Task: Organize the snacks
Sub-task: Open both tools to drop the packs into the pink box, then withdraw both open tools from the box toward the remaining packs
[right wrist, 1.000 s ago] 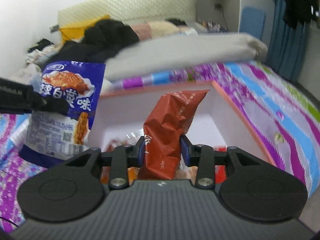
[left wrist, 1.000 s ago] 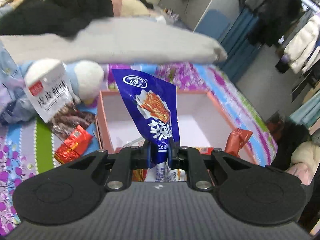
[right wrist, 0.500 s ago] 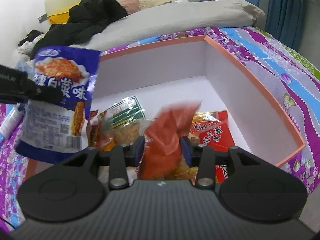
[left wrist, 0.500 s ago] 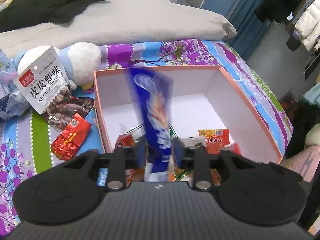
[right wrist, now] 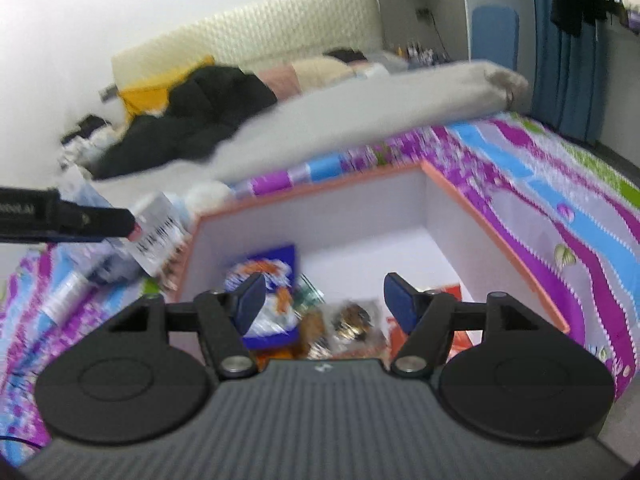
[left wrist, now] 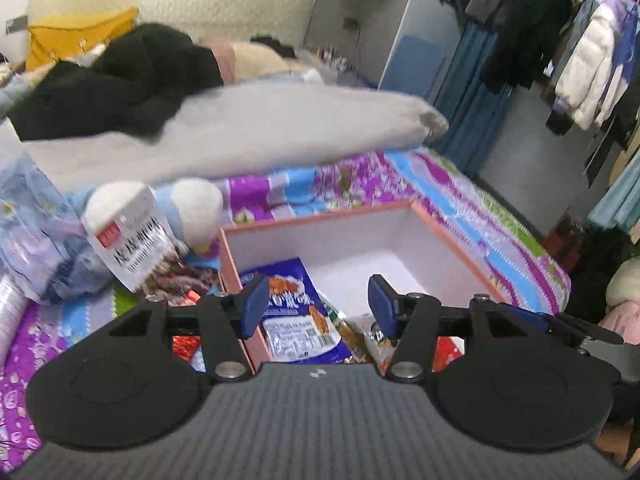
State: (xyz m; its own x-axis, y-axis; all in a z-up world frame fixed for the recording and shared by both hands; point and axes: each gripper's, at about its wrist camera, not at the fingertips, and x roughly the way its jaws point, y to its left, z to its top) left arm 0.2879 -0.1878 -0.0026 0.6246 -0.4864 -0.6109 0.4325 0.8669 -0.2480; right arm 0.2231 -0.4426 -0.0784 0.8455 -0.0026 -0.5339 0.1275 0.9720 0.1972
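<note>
Both grippers were seen empty above the snack box.

The left gripper (left wrist: pixel 318 300) and right gripper (right wrist: pixel 324 300) were caught with jaws opening, nothing pinched between them. A blue snack bag (left wrist: pixel 298 312) was left lying in the pink-rimmed box (left wrist: pixel 448 236) just below the left fingers, among other snack packets (right wrist: pixel 352 324) under the right gripper.

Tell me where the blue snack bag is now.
In the left wrist view, the blue snack bag lies inside the pink box, by its left wall, atop other snacks.

both wrist views look steeply down, close over the shared pink box (left wrist: pixel 448 236) (right wrist: pixel 472 208).
</note>
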